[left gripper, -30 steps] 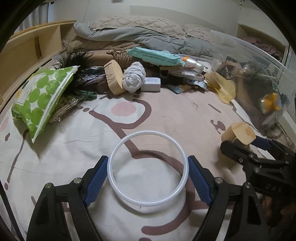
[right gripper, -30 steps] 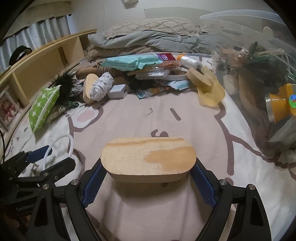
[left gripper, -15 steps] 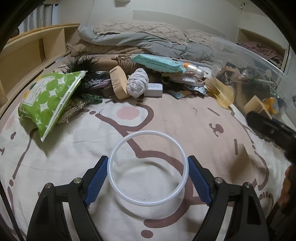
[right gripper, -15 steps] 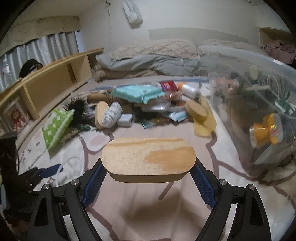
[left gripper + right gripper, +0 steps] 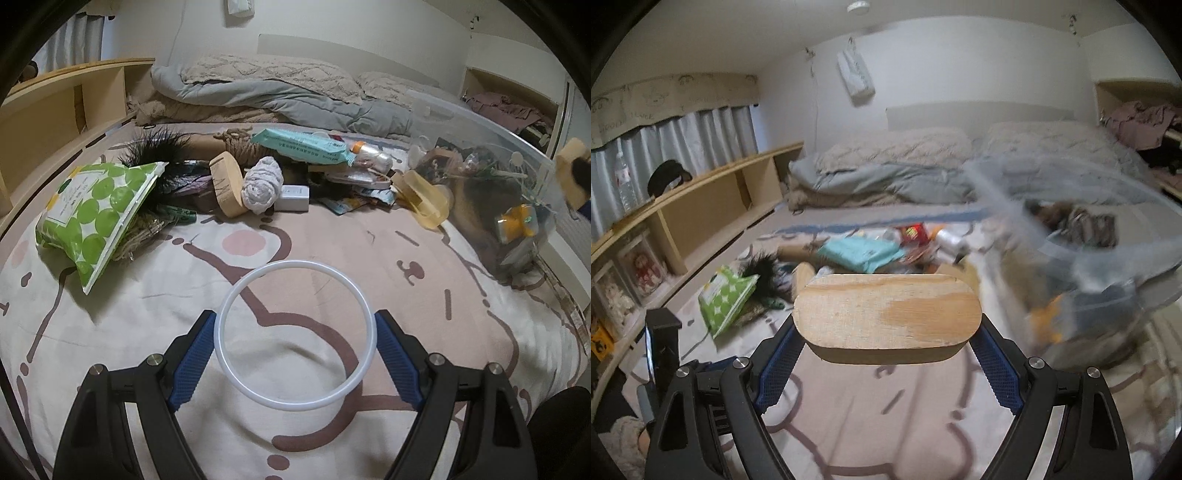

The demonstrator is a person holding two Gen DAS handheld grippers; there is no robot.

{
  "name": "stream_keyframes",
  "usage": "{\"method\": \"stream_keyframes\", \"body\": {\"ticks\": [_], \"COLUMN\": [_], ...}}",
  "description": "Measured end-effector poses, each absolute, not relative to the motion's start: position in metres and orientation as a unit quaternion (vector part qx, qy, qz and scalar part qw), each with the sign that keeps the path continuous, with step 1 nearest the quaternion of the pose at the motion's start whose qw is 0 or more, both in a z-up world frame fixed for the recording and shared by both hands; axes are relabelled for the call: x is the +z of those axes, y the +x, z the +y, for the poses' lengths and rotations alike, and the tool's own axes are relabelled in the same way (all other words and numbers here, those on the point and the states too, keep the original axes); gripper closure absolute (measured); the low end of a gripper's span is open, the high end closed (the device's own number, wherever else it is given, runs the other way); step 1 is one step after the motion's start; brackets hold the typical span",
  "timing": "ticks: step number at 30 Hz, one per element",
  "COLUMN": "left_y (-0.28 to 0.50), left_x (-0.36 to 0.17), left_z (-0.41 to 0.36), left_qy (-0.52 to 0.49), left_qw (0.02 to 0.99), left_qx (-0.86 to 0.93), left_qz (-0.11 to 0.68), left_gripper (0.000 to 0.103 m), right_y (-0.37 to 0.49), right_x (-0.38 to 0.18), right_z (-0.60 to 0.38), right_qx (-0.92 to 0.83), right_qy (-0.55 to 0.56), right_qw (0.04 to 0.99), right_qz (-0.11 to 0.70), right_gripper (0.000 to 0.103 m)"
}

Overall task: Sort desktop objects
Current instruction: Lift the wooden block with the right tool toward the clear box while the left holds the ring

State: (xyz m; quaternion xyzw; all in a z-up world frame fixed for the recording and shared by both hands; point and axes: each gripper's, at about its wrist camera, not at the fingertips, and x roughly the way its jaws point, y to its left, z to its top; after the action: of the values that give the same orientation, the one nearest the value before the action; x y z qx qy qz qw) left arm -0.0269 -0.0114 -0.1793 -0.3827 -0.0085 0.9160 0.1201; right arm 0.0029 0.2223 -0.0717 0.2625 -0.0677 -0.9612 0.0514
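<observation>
My left gripper [image 5: 295, 334] is shut on a thin white ring [image 5: 295, 263], which is pinched at its sides between the blue pads and hangs low over the patterned bed cover [image 5: 147, 332]. My right gripper [image 5: 887, 332] is shut on an oval wooden block [image 5: 886, 314], gripped at its two rounded ends and raised well above the cover. In the left wrist view that block [image 5: 570, 166] shows at the far right edge, up beside the rim of the clear plastic bin [image 5: 517, 155]. The bin [image 5: 1108, 236] is blurred in the right wrist view and holds several items.
A pile lies across the back: green dotted bag [image 5: 96, 206], black feathers [image 5: 155, 147], second wooden oval [image 5: 227, 188], rolled white cloth [image 5: 260, 184], white charger [image 5: 293, 197], teal packet [image 5: 303, 146], yellow piece [image 5: 424, 199]. Folded bedding [image 5: 277, 92] is behind, with a wooden shelf [image 5: 55, 96] at left.
My right gripper has risen with the wooden block off the cover, up toward the clear bin's rim. My left gripper kept the ring and only tilted slightly upward.
</observation>
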Motion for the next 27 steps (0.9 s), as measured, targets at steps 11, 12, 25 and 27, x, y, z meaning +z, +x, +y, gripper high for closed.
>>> {"method": "stream_keyframes", "body": {"ticks": [11, 12, 25, 27], "left_y": [-0.021, -0.02, -0.021, -0.021], "left_x": [-0.171, -0.171, -0.167, -0.167], "left_z": [-0.005, -0.004, -0.002, -0.002], "left_qy": [-0.375, -0.375, -0.372, -0.372], "left_qw": [0.142, 0.143, 0.161, 0.161], "left_qx": [0.916, 0.916, 0.914, 0.914], "left_qz": [-0.017, -0.017, -0.026, -0.028], "left_gripper": [0.018, 0.018, 0.018, 0.018], "right_y": [-0.006, -0.012, -0.127, -0.151], "right_x": [-0.021, -0.016, 0.025, 0.025], "right_z": [0.31, 0.318, 0.378, 0.38], "right_qx": [-0.965, -0.965, -0.947, -0.941], "right_qy": [0.251, 0.253, 0.314, 0.332], "right_qw": [-0.026, -0.034, -0.055, -0.059], "right_qz": [-0.07, -0.068, -0.048, -0.037], "right_gripper": [0.014, 0.014, 0.014, 0.014]}}
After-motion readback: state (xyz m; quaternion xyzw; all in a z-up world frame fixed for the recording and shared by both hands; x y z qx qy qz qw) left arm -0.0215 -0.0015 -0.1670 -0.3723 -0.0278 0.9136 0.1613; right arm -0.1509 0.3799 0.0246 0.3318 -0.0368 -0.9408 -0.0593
